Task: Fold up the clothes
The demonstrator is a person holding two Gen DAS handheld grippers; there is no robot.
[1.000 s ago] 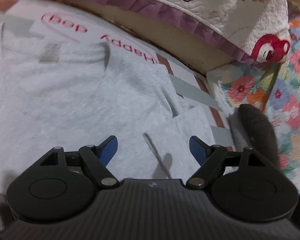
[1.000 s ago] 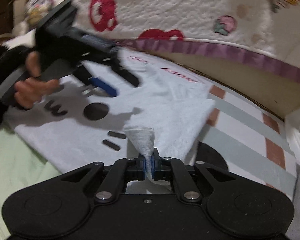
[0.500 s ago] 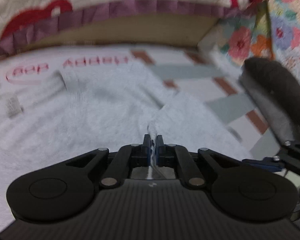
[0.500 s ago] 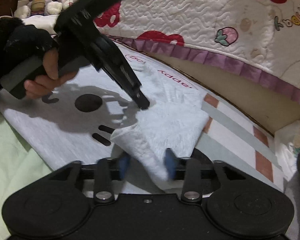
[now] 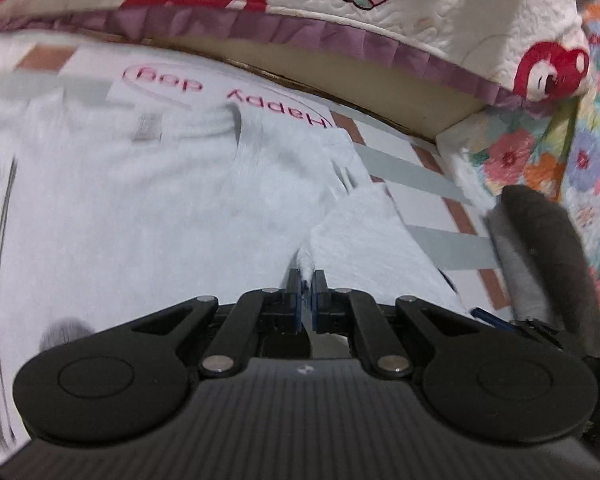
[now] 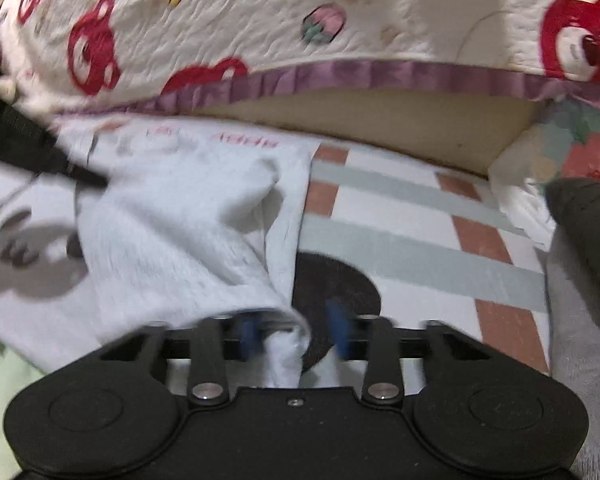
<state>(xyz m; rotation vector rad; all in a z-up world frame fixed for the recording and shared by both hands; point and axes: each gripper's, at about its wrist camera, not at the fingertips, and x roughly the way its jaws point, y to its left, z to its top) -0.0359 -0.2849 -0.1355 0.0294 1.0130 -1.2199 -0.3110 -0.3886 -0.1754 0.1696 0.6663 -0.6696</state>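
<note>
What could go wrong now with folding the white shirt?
1. Only the left gripper is pinching the white shirt. The right gripper is open with cloth lying loose between its fingers, so that side could sag and the fold might come out crooked.
2. The left gripper holds just a thin ridge of cloth, so a quick pull might make it slip out.
3. The sleeve is bunched up, so wrinkles could get folded in.

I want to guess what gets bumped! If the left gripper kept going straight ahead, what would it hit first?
Probably more of the light grey shirt. The left gripper is pinching its fold, and the shirt lies spread ahead. Beyond is the "Happy day" mat, though depth is unclear.
</note>
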